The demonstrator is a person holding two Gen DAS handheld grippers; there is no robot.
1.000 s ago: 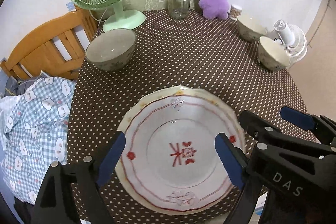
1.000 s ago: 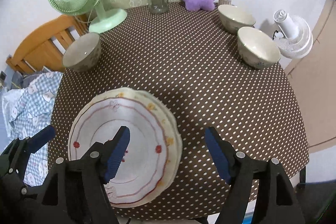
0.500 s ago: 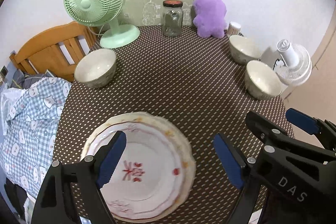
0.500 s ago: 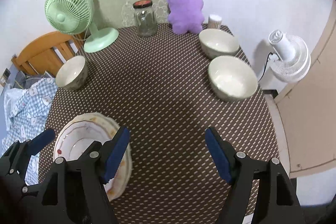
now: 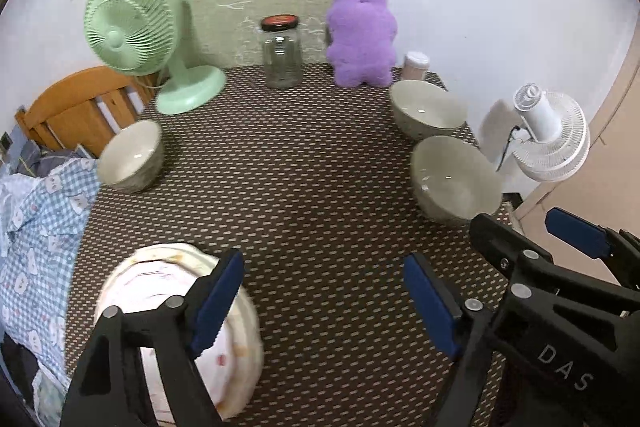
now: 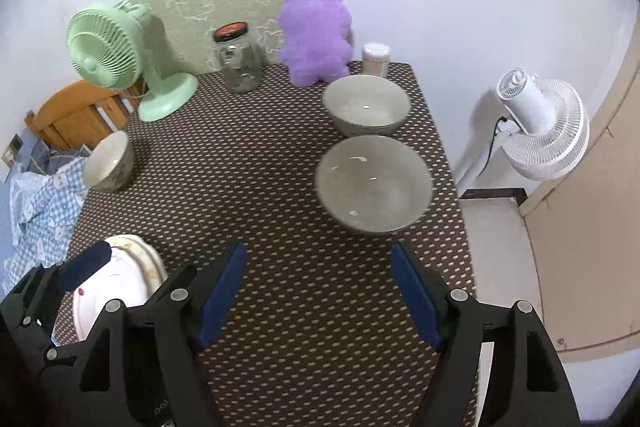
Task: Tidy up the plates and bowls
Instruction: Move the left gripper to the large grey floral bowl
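Left gripper (image 5: 324, 301) closing on nothing, right gripper (image 6: 318, 291) agape above dotted cloth (image 6: 280, 187), 3 glazed round bowls (image 6: 372, 183).

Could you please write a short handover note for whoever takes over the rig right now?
Left gripper: empty, its jaws closing over bare tablecloth.
Right gripper: open, empty, just short of the near bowl.
Stacked plates sit at the table's near left edge.
Far bowl stands behind the near bowl on the right; the third bowl stands alone at the left edge.
Done: plates look stacked.
Left: the three bowls are still separate and probably need gathering.
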